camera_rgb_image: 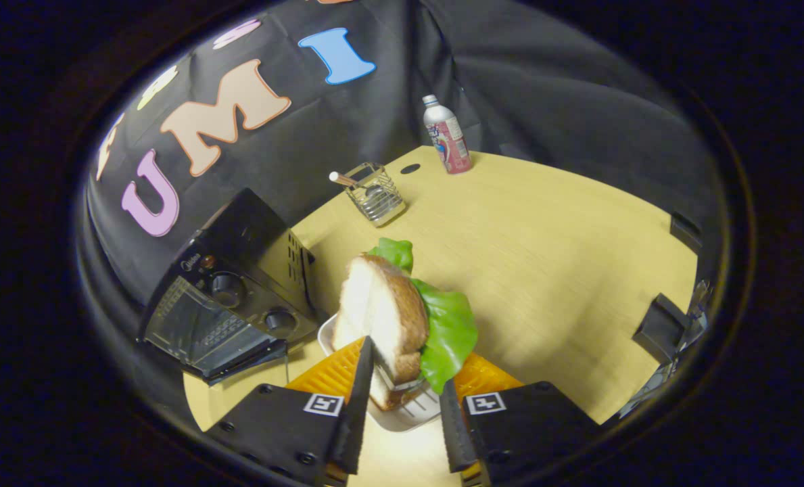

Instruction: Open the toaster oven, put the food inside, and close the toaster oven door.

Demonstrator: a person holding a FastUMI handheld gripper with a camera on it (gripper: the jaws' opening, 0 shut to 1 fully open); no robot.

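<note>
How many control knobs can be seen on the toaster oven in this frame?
2. Both sit on the toaster oven's front panel beside its glass door: upper knob, lower knob. More controls may be hidden. The gripper holds the sandwich between its fingers.

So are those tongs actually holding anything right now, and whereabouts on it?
Yes: the tongs grip the sandwich by its lower end, one finger on the bread side, the other on the lettuce side, above a white dish.
</note>
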